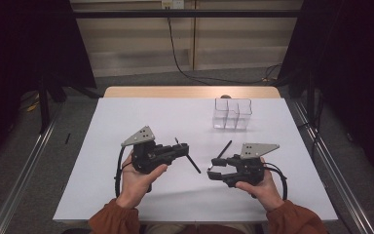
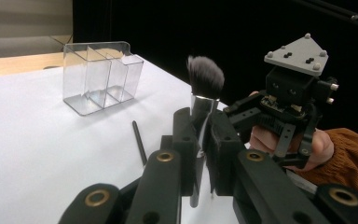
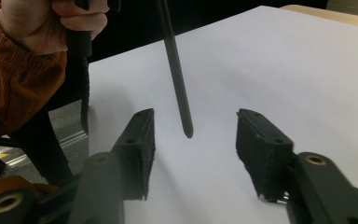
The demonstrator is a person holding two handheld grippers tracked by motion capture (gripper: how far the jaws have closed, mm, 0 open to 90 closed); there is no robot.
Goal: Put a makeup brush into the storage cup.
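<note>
My left gripper [image 1: 182,149] [image 2: 200,128] is shut on a makeup brush [image 2: 204,100] at its silver collar. The dark bristles [image 2: 205,75] stand above the jaws. The brush's thin black handle [image 1: 194,165] [image 3: 175,70] slants down toward my right gripper [image 1: 214,171] [image 3: 193,135]. That gripper is open, with the handle's tip hanging between and just beyond its pads, touching neither. A second thin black stick [image 1: 225,148] [image 2: 139,140] lies on the white table [image 1: 126,122] between the two grippers.
A clear plastic organizer [image 1: 232,113] [image 2: 100,77] with several compartments stands at the back right of the table. A wooden strip [image 1: 190,92] runs along the far edge. Dark curtains close off both sides.
</note>
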